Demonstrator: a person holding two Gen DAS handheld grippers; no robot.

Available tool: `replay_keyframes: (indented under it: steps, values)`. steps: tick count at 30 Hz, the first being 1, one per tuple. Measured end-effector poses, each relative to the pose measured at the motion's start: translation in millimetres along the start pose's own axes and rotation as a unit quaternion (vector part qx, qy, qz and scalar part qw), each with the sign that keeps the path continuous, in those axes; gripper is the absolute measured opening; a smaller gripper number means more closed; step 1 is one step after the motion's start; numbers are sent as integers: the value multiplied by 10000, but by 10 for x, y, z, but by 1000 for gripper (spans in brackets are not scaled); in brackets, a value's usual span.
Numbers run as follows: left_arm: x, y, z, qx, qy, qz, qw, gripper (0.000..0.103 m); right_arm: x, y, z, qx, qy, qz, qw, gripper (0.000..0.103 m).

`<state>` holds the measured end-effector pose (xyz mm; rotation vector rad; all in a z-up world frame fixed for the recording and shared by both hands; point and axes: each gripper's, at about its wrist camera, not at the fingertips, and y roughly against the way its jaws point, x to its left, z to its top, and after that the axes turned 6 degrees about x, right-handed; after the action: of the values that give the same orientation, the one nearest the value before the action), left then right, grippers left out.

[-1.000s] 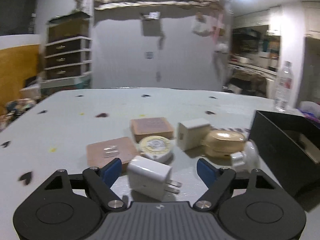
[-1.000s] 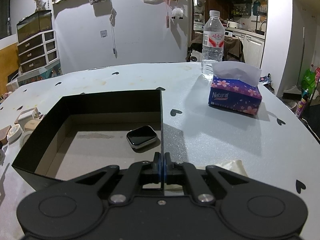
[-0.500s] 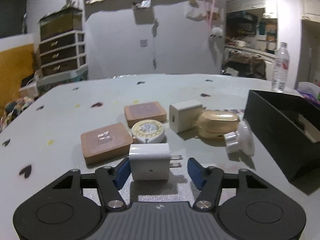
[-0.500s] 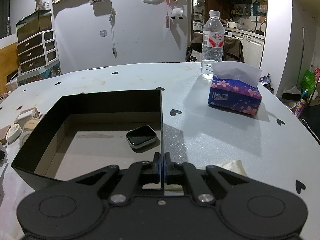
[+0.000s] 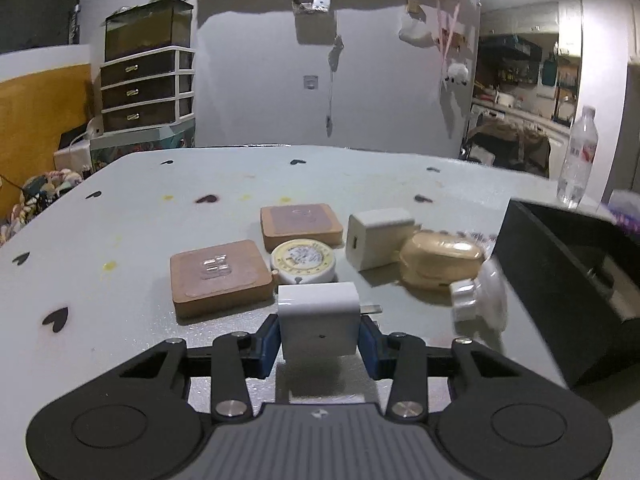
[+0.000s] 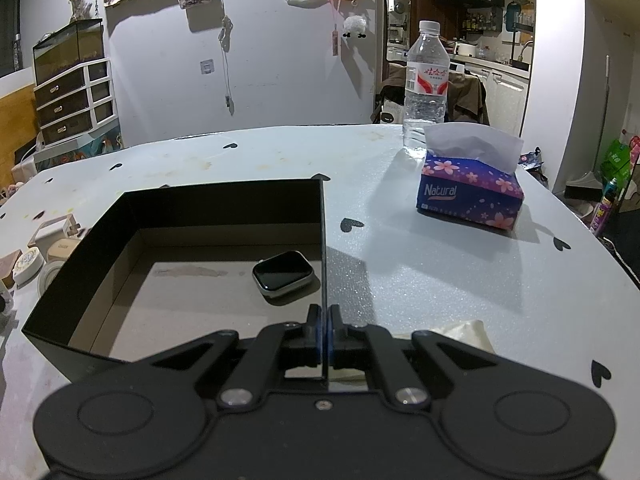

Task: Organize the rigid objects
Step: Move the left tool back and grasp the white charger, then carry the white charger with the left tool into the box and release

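A white plug charger [image 5: 318, 316] lies on the table between the blue pads of my left gripper [image 5: 319, 344]. The jaws are closing and the pads touch both of its sides; its prongs point right. Behind it lie two brown square blocks [image 5: 218, 276] [image 5: 300, 226], a round yellow tape measure [image 5: 303, 260], a white cube adapter [image 5: 378, 236], a beige case [image 5: 440, 264] and a white round knob piece [image 5: 480, 300]. My right gripper [image 6: 324, 330] is shut on the right wall of the black box [image 6: 224, 204]. A smartwatch body [image 6: 283, 274] lies inside the box.
The black box [image 5: 560, 280] stands to the right of the object cluster in the left wrist view. A water bottle [image 6: 426, 88] and a floral tissue box [image 6: 470, 192] stand at the back right of the table. A crumpled pale tissue [image 6: 464, 332] lies by my right gripper.
My left gripper's jaws have closed in from wide apart until the pads meet the white charger, which has turned square to them. The right gripper and the box have not moved.
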<state>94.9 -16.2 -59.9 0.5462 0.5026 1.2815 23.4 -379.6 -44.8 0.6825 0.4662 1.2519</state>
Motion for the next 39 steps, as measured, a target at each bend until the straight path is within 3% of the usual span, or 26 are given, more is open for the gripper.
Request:
replay_keyframes:
  steps: [5,12,18,23,31,34,37,39]
  values:
    - [-178,244,174,-235,54,-396,9989,42,0,0,0,-2,2,-4,10000,3]
    - [-777,370,530,-260,-134,-1334,9906,42,1,-1,-1,3,4,-3,10000,3]
    - [-1448,74,693,353,-512,-1832,9811,42,-12,-7,7,8,11,-1,10000,3]
    - [-1889,-246,669,1170,-702,-2159,9668,42,-15,-7,17,19,33,-2,10000,3]
    - [-2229,-670,675,2188,-344,-2538,9416,42,-14,-7,15,17,41,-2,10000,3]
    - [-2311,-797,661,2459,-182,-2584,9340,42,-12,-7,14,14,42,9,10000,3]
    - [-2367,-860,642,2472,-97,-2664,9316,43,-13,-7,13,15,47,8,10000,3]
    - [-2359,-887,646,2424,98,-2772,9297,51,-11,-7,12,14,43,9,10000,3]
